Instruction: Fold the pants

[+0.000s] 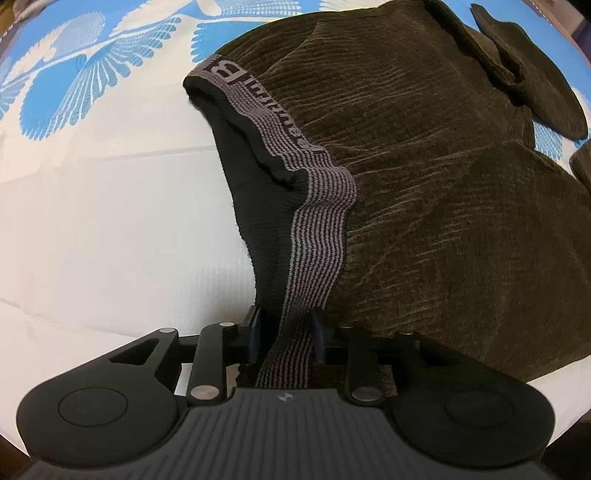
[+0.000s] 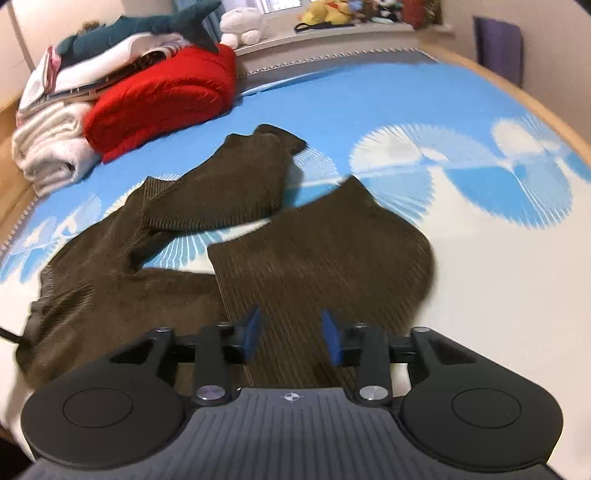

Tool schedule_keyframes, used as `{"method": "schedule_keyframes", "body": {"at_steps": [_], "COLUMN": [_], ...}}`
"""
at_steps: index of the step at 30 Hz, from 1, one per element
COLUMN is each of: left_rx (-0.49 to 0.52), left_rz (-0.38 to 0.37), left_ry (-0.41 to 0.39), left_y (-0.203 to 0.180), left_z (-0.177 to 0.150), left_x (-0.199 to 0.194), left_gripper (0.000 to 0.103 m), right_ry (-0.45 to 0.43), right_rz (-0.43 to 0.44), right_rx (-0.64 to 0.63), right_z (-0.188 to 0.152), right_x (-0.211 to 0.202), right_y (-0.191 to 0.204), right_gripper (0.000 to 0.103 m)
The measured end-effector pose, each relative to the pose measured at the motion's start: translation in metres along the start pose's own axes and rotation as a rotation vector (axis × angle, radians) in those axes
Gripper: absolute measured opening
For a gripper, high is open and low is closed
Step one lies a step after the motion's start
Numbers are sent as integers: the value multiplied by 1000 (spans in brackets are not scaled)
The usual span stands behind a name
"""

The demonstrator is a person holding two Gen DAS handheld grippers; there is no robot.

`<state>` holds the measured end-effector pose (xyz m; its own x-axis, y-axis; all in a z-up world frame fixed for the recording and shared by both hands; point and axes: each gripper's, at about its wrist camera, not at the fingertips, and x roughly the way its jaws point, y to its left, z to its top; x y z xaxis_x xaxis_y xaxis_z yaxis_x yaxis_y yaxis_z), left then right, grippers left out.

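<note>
The left gripper (image 1: 286, 332) has its jaws clenched on the striped waistband (image 1: 317, 229) of the brown pants (image 2: 295, 266), which lie spread on the bed (image 2: 480, 258). The right gripper (image 2: 291, 332) hovers over one leg, jaws released.

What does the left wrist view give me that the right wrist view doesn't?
Only the left wrist view shows the striped waistband, pinched in the left claw, and the dark inner lining.

Only the right wrist view shows both pant legs spread apart, the right claw open over one leg, the red blanket and the plush shark.

Both show the brown corduroy pants lying on the blue-and-white bedsheet.
</note>
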<state>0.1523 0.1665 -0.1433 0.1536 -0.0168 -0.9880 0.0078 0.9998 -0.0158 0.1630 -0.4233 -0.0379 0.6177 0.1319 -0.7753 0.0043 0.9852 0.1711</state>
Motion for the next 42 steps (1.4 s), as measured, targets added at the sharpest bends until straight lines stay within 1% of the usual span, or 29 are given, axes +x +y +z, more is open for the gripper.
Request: {"method": "schedule_keyframes", "body": {"at_steps": [2,4,6,9,10,12,13,14,15,16,18,19,20,21,22,23,24,25,26,28,29,30,31,34,36,38,41,42], "left_rx": [-16,-27,-33,-50,-50,-37,-26,-10,8,20,25,25,24,24,27,31,35,36,33,26,38,51,59,67,92,108,127,135], "left_rz": [-17,-27,-34,-58,-58,-55,-57,-53,-49,-48,-54,-55,-54,-51,-47,-43,-41,-43,-55,-80,-74,-70,-69,-72,-68,-65,-73,-73], "left_ry": [1,4,8,16,19,18,18,16,10,6,-2,-5,-7,-10,-14,-16,-16,-15,-8,5,3,3,-1,-10,-18,-26,-27,-26], "left_y": [4,8,9,9,9,6,5,3,1,1,1,1,1,1,0,0,-1,0,2,5,4,4,4,7,4,3,5,6], "left_z": [1,2,4,5,6,5,4,3,2,1,-2,-4,-5,-6,-9,-11,-13,-16,-18,-19,-20,-22,-23,-24,-26,-30,-37,-39], "left_x": [1,2,3,4,5,6,8,9,10,11,10,9,8,7,5,4,4,3,3,3,3,3,3,1,0,-4,-12,-13], "left_gripper": [39,42,44,46,46,46,46,46,46,45,43,42,40,39,39,39,39,39,39,39,39,39,39,34,22,15,7,6], "right_ry": [27,54,89,141,161,194,196,186,158,113,-23,-91,-167,-224,-277,-303,-303,-273,-217,-97,-56,-29,-11,25,23,-23,-129,-138], "right_rz": [-22,-53,-98,-144,-165,-208,-219,-223,-212,-211,-264,-292,-332,-380,-437,-488,-544,-590,-610,-597,-556,-524,-509,-496,-498,-488,-448,-452], "right_rx": [-80,-152,-233,-318,-350,-405,-419,-413,-361,-301,-146,-32,112,232,362,474,581,680,773,958,1039,1093,1104,1001,966,957,945,928], "right_z": [13,19,11,-1,-11,-16,-17,-16,-10,-3,12,17,17,13,2,-13,-31,-52,-75,-120,-139,-153,-160,-154,-148,-143,-131,-126], "right_x": [34,60,77,96,97,105,105,102,92,82,48,25,-2,-26,-52,-73,-91,-103,-110,-115,-115,-114,-112,-104,-102,-107,-120,-121], "right_y": [27,52,76,97,102,106,107,103,96,88,58,35,4,-24,-56,-85,-115,-143,-170,-215,-232,-243,-249,-250,-248,-245,-240,-237], "right_gripper": [41,44,45,47,47,45,37,12,7,7,6,6,6,6,6,6,6,6,6,6,6,6,6,6,5,3,2,2]}}
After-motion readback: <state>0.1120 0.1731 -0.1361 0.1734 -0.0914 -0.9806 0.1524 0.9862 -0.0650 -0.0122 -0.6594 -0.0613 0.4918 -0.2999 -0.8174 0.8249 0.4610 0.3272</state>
